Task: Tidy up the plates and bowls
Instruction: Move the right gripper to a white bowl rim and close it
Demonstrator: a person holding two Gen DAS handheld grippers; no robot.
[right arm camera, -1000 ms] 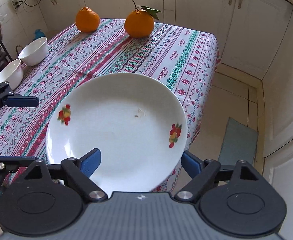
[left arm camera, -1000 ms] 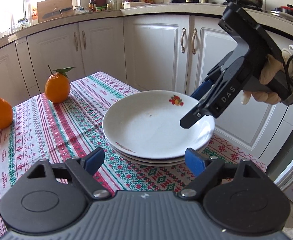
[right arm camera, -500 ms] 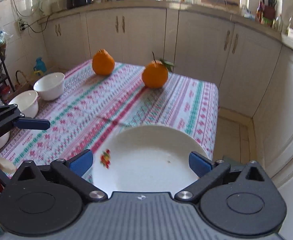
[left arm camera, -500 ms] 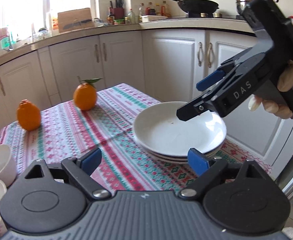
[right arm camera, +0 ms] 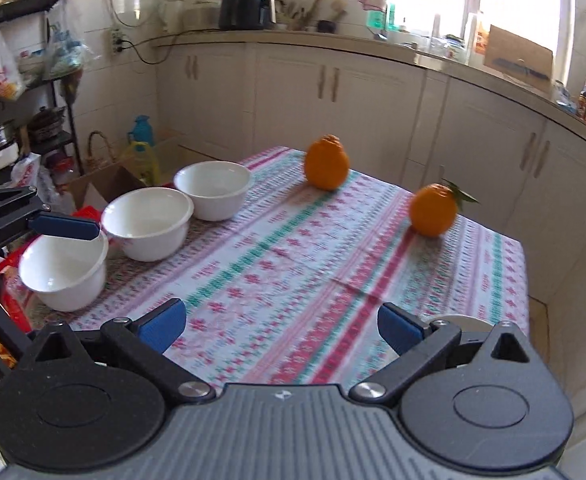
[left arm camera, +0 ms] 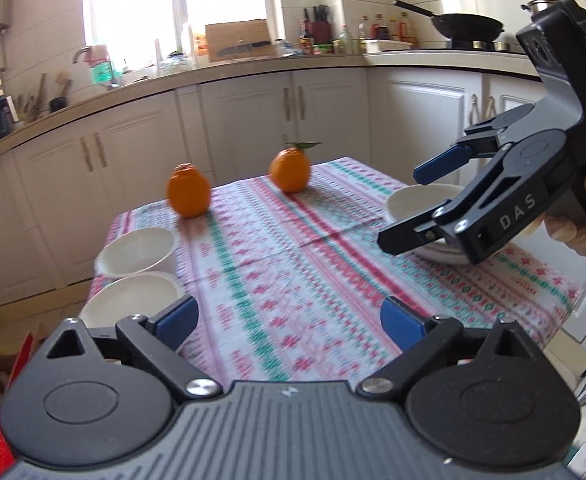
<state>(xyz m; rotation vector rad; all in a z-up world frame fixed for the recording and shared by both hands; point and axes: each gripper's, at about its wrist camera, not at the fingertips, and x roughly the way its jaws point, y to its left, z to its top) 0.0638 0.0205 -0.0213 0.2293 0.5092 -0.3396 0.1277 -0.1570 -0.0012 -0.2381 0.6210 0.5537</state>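
Tongs: we hold the left tongs [left arm camera: 289, 320] and right tongs [right arm camera: 281, 326] both spread, gripping nothing. Since a second ago, we have drawn both back from the plate stack [left arm camera: 417, 200]; the views now take in three white bowls [right arm camera: 149, 224] along the tabletop's [right arm camera: 293, 272] left edge. Right tongs, in a bare hand [left arm camera: 581, 216], hang tilted down above the stack at the right corner. Plates lie flat; bowls sit upright, row running front to back. Two oranges [right arm camera: 327, 162] at far side
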